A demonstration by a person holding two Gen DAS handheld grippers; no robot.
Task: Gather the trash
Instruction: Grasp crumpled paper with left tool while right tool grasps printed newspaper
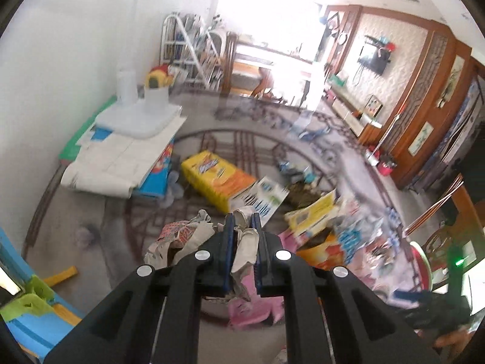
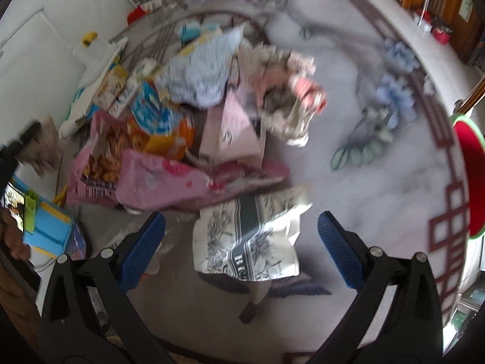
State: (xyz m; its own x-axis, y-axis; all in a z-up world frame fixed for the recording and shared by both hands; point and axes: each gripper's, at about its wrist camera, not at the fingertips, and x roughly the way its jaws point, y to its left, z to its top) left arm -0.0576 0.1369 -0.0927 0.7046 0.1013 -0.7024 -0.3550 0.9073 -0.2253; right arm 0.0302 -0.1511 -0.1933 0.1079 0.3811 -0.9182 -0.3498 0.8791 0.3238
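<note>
My left gripper is clamped on a crumpled beige wrapper, lifted above the floor. My right gripper gapes wide over one black-and-white printed bag (lying flat on the floor), beside a heap of pink, orange and blue packets.

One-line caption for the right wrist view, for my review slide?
Open right gripper poised over a black-and-white printed paper bag beside a heap of snack wrappers on the carpet.
</note>
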